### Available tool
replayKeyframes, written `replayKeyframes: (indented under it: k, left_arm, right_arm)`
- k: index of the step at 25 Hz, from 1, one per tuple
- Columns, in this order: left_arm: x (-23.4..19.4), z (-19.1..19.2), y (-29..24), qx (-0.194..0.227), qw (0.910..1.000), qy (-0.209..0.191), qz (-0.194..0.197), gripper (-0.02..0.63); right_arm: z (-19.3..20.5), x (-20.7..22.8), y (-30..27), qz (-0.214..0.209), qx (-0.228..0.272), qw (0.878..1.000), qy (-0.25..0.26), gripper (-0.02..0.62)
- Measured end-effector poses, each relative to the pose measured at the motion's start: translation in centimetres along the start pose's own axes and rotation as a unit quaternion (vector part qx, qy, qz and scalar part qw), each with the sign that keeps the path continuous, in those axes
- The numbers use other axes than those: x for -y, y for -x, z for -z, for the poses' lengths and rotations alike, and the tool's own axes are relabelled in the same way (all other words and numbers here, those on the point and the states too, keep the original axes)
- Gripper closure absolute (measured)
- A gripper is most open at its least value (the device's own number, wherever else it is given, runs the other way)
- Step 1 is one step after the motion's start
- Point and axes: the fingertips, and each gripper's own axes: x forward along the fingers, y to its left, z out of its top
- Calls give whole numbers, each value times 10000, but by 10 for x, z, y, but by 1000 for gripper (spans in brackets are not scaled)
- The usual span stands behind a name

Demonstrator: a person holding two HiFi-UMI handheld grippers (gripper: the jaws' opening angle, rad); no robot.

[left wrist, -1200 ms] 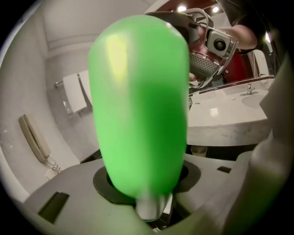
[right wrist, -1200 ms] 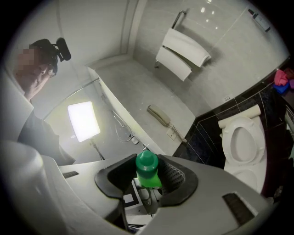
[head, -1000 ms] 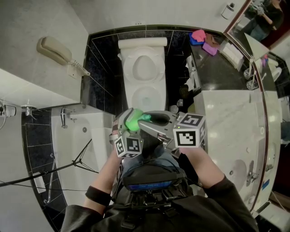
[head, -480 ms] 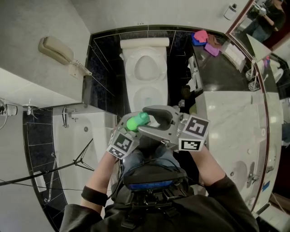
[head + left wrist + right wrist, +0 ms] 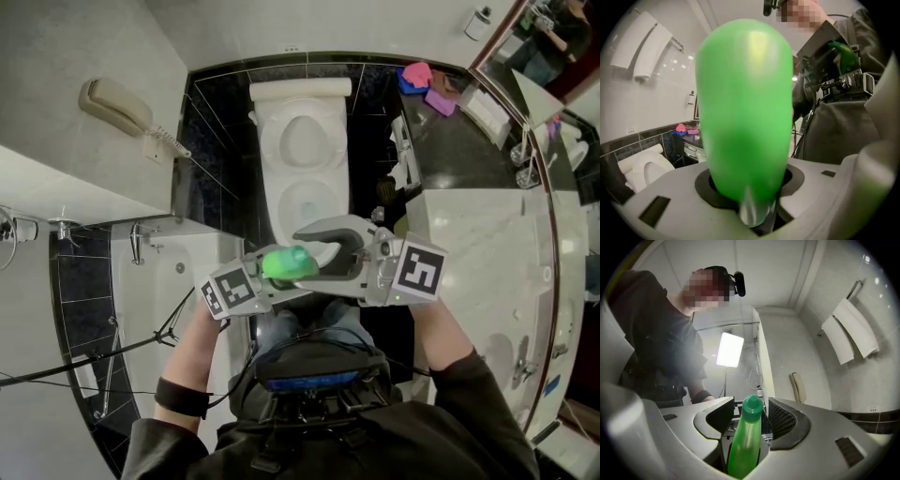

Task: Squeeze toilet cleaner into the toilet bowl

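A green toilet-cleaner bottle (image 5: 284, 263) lies almost level in front of me, just short of the white toilet (image 5: 275, 199), whose lid is up. My left gripper (image 5: 262, 277) is shut on the bottle's body (image 5: 745, 108), which fills the left gripper view. My right gripper (image 5: 307, 255) reaches in from the right, its jaws standing around the cap end. In the right gripper view the green cap (image 5: 752, 407) sits between the two pads (image 5: 782, 417) with a gap on each side. The right gripper's (image 5: 750, 417) jaws are closing but do not touch the cap. The toilet (image 5: 643, 169) also shows low at the left of the left gripper view.
A bathtub (image 5: 169, 281) with a tripod leg across it lies to the left. A marble counter (image 5: 478, 253) runs along the right. Pink cloths (image 5: 417, 75) lie on a dark shelf beyond it. A wall phone (image 5: 117, 108) hangs at the left. White towels (image 5: 848, 333) hang on a rail.
The left gripper swung left and tipped the bottle flatter, cap toward the right. The right gripper drew back to the right and its jaws spread around the cap.
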Motion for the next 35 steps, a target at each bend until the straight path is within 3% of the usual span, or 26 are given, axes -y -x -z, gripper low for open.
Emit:
replayKeyframes:
  k: [6, 11, 15, 19, 24, 29, 32, 35]
  left_arm:
    - [10, -3, -2, -88, 9991, -67, 405, 411]
    - [10, -6, -4, -34, 9990, -66, 432, 411]
    - [-3, -4, -5, -92, 9999, -113, 57, 411]
    - [-26, 6, -6, -300, 9952, -290, -881, 411]
    - [-57, 32, -3, -515, 9725, -264, -2257, 411]
    - [-81, 45, 4, -608, 9342, -363, -3497, 411]
    - [-90, 53, 8, -758, 9113, -449, -4023, 411]
    - [-94, 64, 10, -936, 8967, -471, -4301, 411]
  right_arm:
    - [-3, -2, -2, -224, 18, 9995, 208, 390]
    - [-2, -2, -4, -276, 14, 9995, 129, 434]
    - [3, 5, -3, -128, 46, 9996, -256, 436]
    - [13, 12, 0, 124, -2, 9978, -649, 436]
    - [32, 28, 6, 609, -160, 9932, -981, 436]
    - [50, 37, 7, 1051, -381, 9761, -1865, 434]
    - [61, 39, 10, 1268, -517, 9652, -2229, 433]
    - [72, 42, 12, 1506, -707, 9482, -2707, 433]
